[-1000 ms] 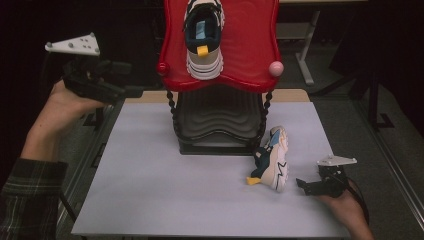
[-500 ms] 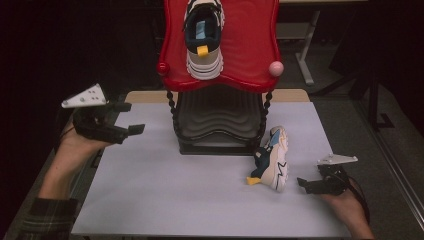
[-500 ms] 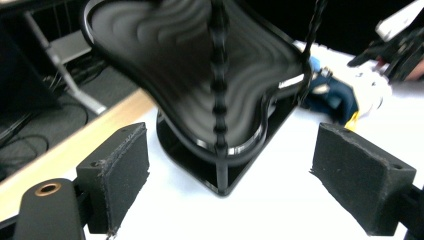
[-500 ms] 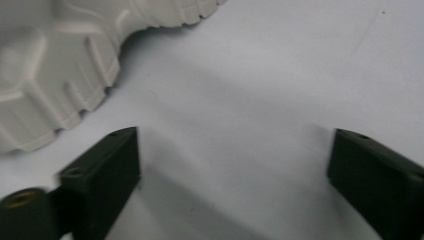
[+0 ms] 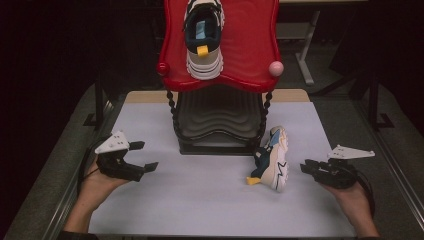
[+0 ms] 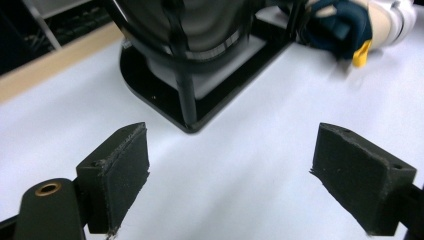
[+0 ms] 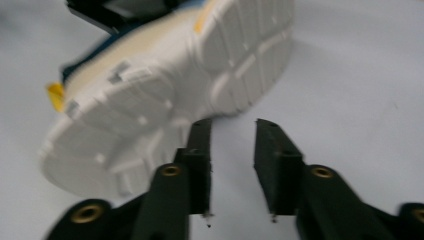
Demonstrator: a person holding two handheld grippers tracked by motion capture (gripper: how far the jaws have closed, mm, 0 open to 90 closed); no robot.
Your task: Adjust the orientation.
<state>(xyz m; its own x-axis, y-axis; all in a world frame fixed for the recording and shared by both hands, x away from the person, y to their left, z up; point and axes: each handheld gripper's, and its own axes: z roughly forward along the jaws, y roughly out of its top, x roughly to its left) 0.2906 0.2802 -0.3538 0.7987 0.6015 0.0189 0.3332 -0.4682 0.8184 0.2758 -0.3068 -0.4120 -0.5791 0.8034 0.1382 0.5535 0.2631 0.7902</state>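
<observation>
A white, navy and light-blue sneaker (image 5: 204, 40) stands on the red tray (image 5: 250, 45) that tops a black stand (image 5: 217, 125). Its mate (image 5: 274, 159) lies on its side on the white table (image 5: 200, 200), right of the stand's base. My right gripper (image 5: 306, 168) rests just right of that shoe. Its jaws are a narrow gap apart with nothing between them, and its tips (image 7: 232, 127) nearly reach the white sole (image 7: 165, 90). My left gripper (image 5: 144, 156) sits low at the table's left, wide open (image 6: 232, 170) and empty, facing the stand's base (image 6: 200, 100) and the fallen shoe (image 6: 350, 25).
A red ball (image 5: 161, 68) and a pink ball (image 5: 276, 68) mark the tray's front corners. Twisted black posts (image 5: 173, 112) carry the tray. Dark floor and furniture legs surround the table. A metal rail (image 5: 65, 200) runs along the left edge.
My left gripper has come down from a raised spot at the far left to just above the table's left side. The right gripper and both shoes have stayed put.
</observation>
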